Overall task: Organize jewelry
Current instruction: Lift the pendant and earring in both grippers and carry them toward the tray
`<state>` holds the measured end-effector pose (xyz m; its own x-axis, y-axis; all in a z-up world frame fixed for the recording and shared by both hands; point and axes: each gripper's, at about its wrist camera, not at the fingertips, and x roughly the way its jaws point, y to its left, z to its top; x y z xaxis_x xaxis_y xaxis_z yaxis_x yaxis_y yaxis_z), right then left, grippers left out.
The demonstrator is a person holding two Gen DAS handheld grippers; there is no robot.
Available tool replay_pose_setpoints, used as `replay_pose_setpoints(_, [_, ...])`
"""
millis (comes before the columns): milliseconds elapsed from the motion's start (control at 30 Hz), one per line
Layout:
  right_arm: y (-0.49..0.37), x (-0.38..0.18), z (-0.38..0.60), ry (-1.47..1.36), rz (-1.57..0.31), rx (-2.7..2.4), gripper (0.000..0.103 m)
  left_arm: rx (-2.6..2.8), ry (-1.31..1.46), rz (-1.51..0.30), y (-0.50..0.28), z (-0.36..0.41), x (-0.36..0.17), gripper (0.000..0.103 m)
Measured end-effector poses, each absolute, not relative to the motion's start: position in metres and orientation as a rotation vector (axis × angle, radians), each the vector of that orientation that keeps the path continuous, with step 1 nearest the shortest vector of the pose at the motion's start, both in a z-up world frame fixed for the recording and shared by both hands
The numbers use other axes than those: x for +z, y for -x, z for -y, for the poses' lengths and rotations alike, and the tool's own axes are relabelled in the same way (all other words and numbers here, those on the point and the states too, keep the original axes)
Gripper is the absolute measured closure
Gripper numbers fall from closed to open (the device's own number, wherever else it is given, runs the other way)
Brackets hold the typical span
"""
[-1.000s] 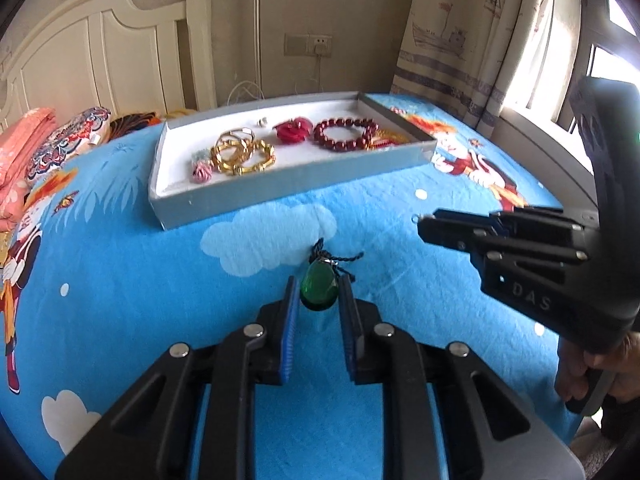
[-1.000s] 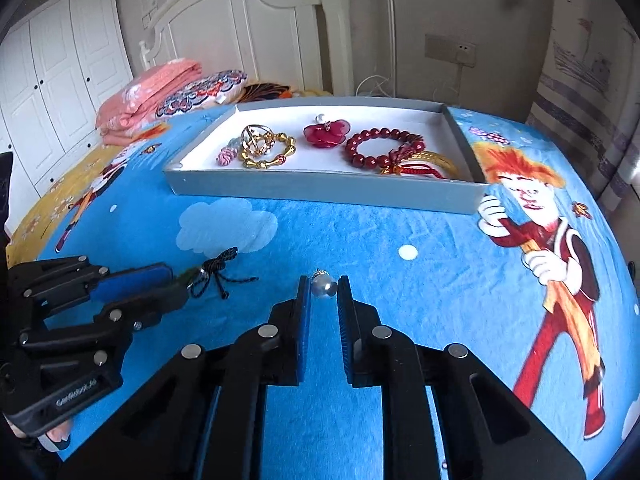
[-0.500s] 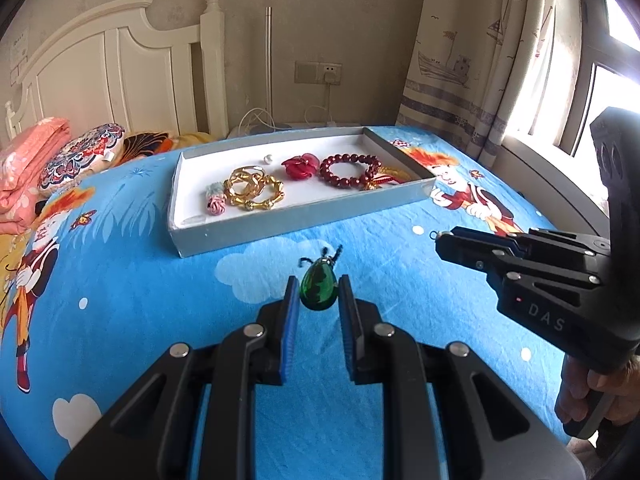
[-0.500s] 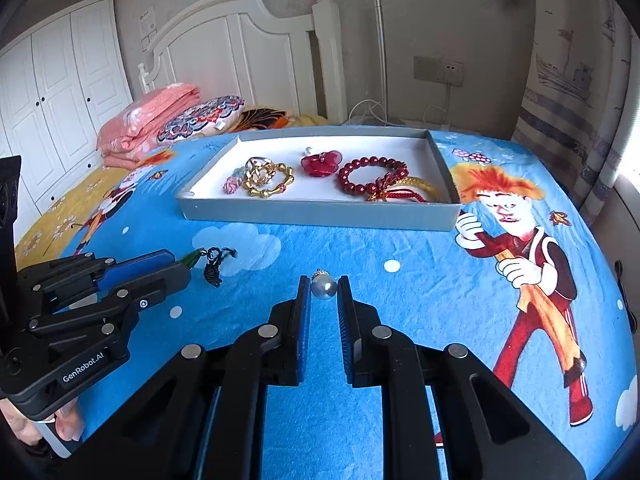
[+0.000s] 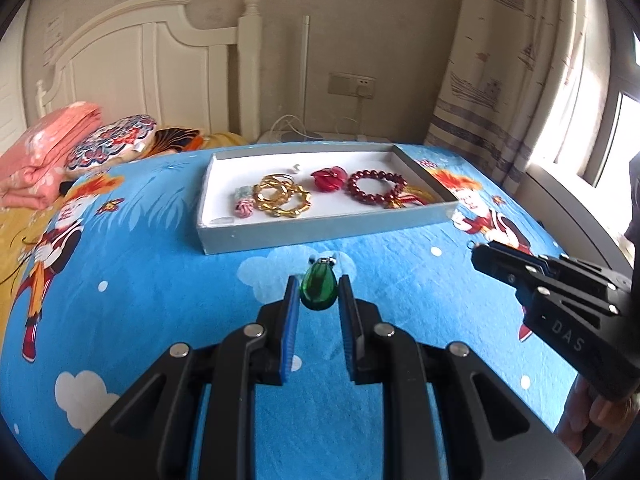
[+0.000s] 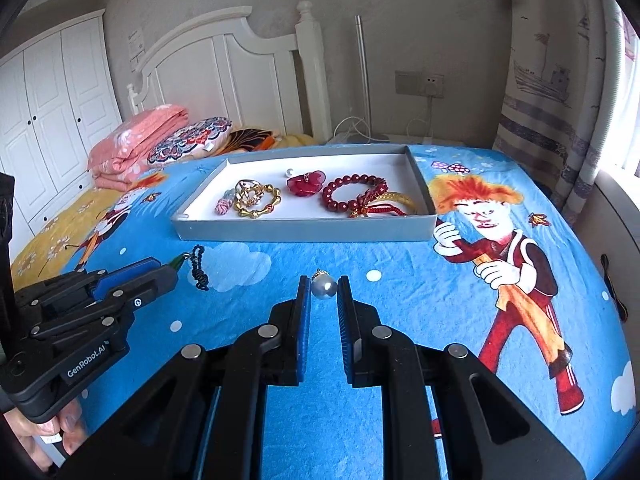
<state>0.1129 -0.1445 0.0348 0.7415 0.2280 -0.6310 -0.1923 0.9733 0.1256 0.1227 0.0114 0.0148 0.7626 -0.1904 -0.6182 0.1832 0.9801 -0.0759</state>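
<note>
Jewelry lies partly in a grey tray (image 5: 320, 232) on the bed (image 5: 140, 292), which has a blue cartoon cover. The tray stands in the far half of the bed, toward the headboard (image 6: 224, 68), with its long side facing the cameras.

Inside the tray, from its left end to its right end, are a small pink knot ornament (image 5: 244, 209), a group of gold bangles (image 5: 282, 199), a red flower piece (image 5: 329, 178) and a dark red bead bracelet (image 5: 376, 187) with a red and gold cord (image 6: 380, 208) beside it at the right end. A tiny white bead (image 5: 297, 167) lies near the far wall of the tray.

The left claw (image 5: 319, 294) is closed on a green drop-shaped pendant (image 5: 318, 290); the blue pads press it from both sides. In the right wrist view a black knotted cord (image 6: 198, 266) hangs from the tips of this claw, above the bed cover and just before the near wall of the tray.

The right claw (image 6: 323, 288) is closed on a white pearl (image 6: 323, 286) with a small metal cap on top. It is held above the cover, in front of the middle of the tray's near wall.

Both claws are side by side and apart, the left one nearer the left end of the tray. A hand (image 6: 48, 428) holds the left claw's handle at the lower left corner of the right wrist view.

Folded pink bedding (image 6: 136, 144) and a patterned pillow (image 6: 188, 140) lie at the head of the bed.
</note>
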Motion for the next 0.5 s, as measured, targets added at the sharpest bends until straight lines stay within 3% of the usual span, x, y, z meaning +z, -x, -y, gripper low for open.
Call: replay_pose_setpoints(500, [-0.1102,0.0382,0.1439,-0.061,-0.685,0.227,0.088,-0.191,0.019,-0.653,-0.1183,-0.0074,0.0193,0.084])
